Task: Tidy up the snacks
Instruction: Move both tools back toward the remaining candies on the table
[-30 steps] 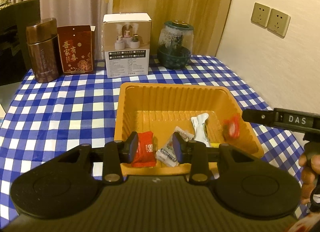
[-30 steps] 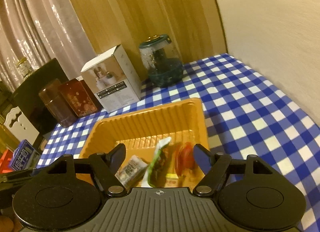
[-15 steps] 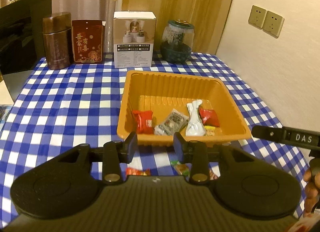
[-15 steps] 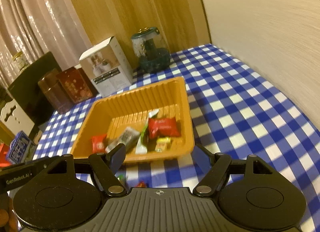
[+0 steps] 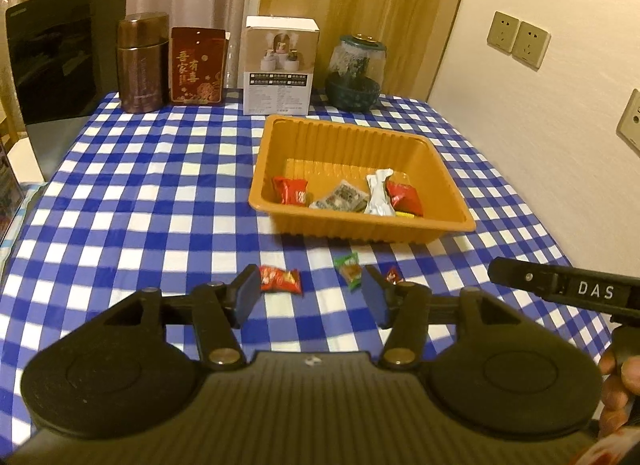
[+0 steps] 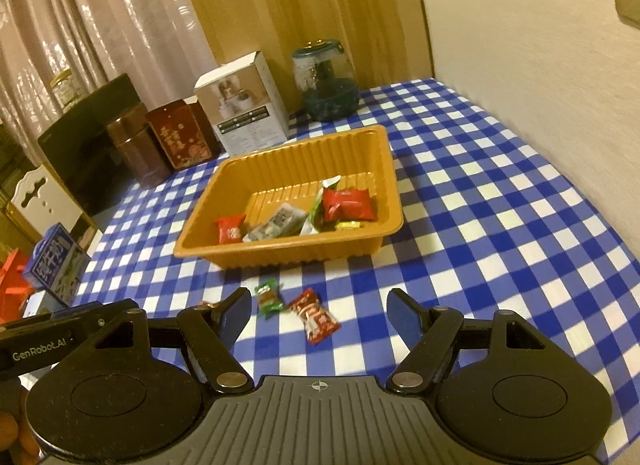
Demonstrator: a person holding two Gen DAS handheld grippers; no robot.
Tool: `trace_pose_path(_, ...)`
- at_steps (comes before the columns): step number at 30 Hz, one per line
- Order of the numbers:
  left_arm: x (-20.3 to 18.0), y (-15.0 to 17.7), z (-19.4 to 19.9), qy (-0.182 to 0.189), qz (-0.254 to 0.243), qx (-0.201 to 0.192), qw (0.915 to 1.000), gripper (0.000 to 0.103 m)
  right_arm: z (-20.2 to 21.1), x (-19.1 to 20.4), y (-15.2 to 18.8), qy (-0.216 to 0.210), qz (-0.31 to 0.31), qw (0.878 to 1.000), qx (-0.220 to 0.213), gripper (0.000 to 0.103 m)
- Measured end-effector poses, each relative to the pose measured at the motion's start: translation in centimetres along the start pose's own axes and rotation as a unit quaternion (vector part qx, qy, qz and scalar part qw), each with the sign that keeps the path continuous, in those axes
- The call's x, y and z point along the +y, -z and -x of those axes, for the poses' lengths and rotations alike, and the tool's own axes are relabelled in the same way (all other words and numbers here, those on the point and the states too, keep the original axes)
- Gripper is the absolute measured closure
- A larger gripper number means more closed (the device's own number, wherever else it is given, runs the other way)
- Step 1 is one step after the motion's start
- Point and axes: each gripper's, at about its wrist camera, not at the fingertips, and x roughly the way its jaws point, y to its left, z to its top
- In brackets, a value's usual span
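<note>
Left wrist view shows us the orange tray (image 5: 362, 225) right of centre on the blue checked tablecloth (image 5: 140, 201), holding several wrapped snacks near its front wall: a red packet (image 5: 290, 189) at its left, a grey printed packet (image 5: 342, 197), a white twisted wrapper (image 5: 378, 195) and another red packet (image 5: 404, 197). We judge these already sorted, clustered where they were easiest to drop in. Three snacks lie loose on the cloth below the tray: a red candy (image 5: 280, 280), a green candy (image 5: 350, 267) and a small red one (image 5: 392, 276).

Our left gripper (image 5: 310, 299) hangs low in the frame with its fingers apart and nothing between them; they have just been opening, we judge in readiness for the red candy beside the left fingertip. Our right gripper (image 6: 318, 313) also stands with fingers wide apart and empty; in its view a green candy (image 6: 268, 297) and a red wrapped snack (image 6: 314, 315) sit in the gap, lower centre.

Much is hard to read. The small red candy in the left view is half covered by the right finger. In the right view the third loose candy is only an unclear sliver behind the left finger. A yellow scrap (image 5: 406, 215) in the tray is cut off by its front wall. The wrapper printing is too blurred to read.
</note>
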Motion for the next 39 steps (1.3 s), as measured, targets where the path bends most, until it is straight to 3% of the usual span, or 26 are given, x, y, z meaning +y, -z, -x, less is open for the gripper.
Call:
trace_pose_path(8,0.5,2.2,2.1,-0.005,0.001,0.004,1.0000,0.035,2.3,0.3,2.2,0.007,0.010,1.000,-0.001,0.029)
trace_pose_path(15,1.2,3.8,3.2,-0.013,-0.001,0.007,0.9999,0.028,3.4,-0.2,3.9,0.013,0.009,1.000,0.007,0.029)
trace_pose_path(39,2.8,4.4,2.4,-0.034,0.006,0.023,0.9991,0.027,2.6,-0.3,4.6,0.012,0.008,1.000,0.017,0.029)
